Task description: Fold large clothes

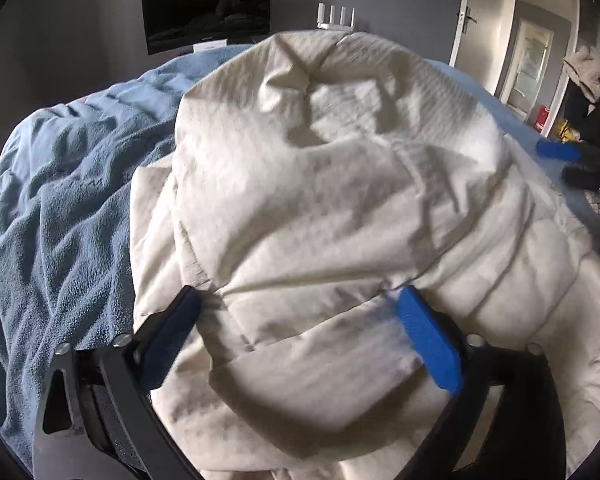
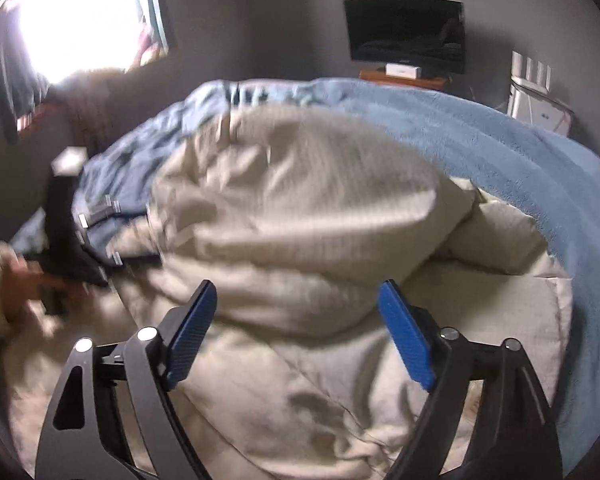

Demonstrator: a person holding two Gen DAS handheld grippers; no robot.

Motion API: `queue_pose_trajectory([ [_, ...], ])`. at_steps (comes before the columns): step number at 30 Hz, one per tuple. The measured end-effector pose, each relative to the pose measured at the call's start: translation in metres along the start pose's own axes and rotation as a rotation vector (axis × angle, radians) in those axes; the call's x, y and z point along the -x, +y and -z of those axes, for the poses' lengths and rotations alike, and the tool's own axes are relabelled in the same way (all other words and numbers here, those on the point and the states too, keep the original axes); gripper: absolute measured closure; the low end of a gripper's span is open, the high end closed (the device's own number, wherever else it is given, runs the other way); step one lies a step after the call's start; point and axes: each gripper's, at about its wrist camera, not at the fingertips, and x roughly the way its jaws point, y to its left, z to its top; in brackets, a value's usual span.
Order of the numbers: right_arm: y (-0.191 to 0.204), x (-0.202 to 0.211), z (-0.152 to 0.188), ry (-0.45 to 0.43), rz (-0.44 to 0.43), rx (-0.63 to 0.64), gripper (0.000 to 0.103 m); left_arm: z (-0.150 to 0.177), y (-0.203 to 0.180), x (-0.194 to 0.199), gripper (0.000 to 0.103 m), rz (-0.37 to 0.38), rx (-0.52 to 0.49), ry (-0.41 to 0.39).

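While your left gripper (image 1: pixel 298 302) and right gripper (image 2: pixel 296 300) stood with jaws spread, the cream quilted garment (image 1: pixel 320 184) lay bunched between and ahead of them, unpinched.

Both cameras ride on the grippers and look forward and downward along their own fingers, close over a bed (image 1: pixel 52 208). The left wrist view faces across the bed toward the far wall, with a dark screen (image 1: pixel 206 10) at upper left and a door (image 1: pixel 534 56) at the right edge. The right wrist view faces the same wall, with a window (image 2: pixel 80 12) at upper left. Both share the cream garment (image 1: pixel 320 184), the blue blanket (image 2: pixel 480 136) and the screen.
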Motion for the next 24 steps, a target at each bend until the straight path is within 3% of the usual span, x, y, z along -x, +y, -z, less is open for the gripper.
queue_pose_trajectory([
  [3,0.007,-0.015,-0.006,-0.008,0.1,-0.023,0.023,0.004,0.014,-0.012,0.006,0.056,0.063,0.038],
  [9,0.011,-0.057,0.004,0.03,0.191,0.011,0.023,0.007,0.014,-0.003,0.006,0.054,0.06,0.01],
  [18,0.002,-0.082,0.023,0.046,0.193,-0.014,0.023,-0.026,0.024,0.064,0.007,0.095,0.142,-0.261],
  [21,0.002,-0.086,0.027,0.044,0.192,-0.018,0.023,-0.051,0.012,0.06,0.007,0.103,0.112,-0.256],
  [24,0.0,-0.088,0.027,0.043,0.184,-0.026,0.023,-0.055,-0.001,0.036,0.007,0.099,0.088,-0.185],
])
